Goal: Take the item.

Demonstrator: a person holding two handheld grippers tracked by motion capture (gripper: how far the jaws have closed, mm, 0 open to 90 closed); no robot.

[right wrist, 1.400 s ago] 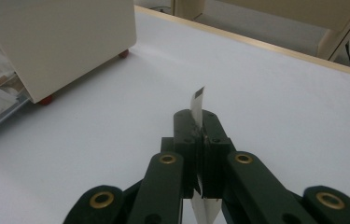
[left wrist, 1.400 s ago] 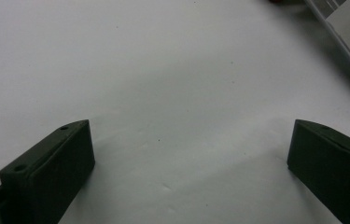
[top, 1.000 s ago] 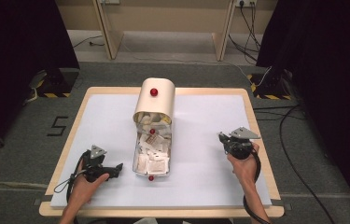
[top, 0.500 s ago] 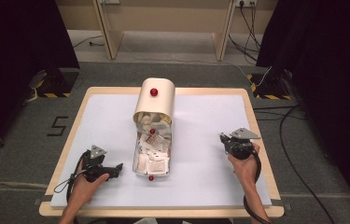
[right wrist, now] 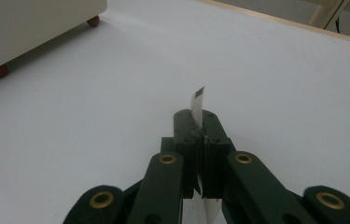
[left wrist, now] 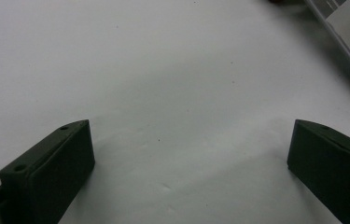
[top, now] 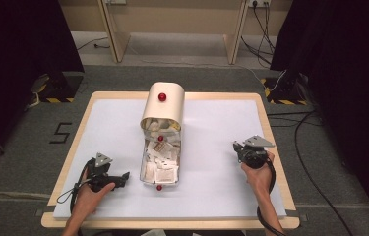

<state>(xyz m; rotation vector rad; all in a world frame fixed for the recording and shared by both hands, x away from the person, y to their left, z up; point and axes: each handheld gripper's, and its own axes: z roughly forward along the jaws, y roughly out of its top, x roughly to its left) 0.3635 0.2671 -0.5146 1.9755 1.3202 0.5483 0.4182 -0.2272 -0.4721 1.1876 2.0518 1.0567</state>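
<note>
My right gripper [right wrist: 199,122] pinches a paper slip [right wrist: 198,100] lifted clear of the box [top: 161,142], my left gripper [left wrist: 186,154] gapes wide; setting it down probably comes next.

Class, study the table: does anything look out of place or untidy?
Yes. The beige box has its drawer pulled out toward the person, crammed with jumbled paper packets. The right gripper is shut on a small paper slip.
</note>
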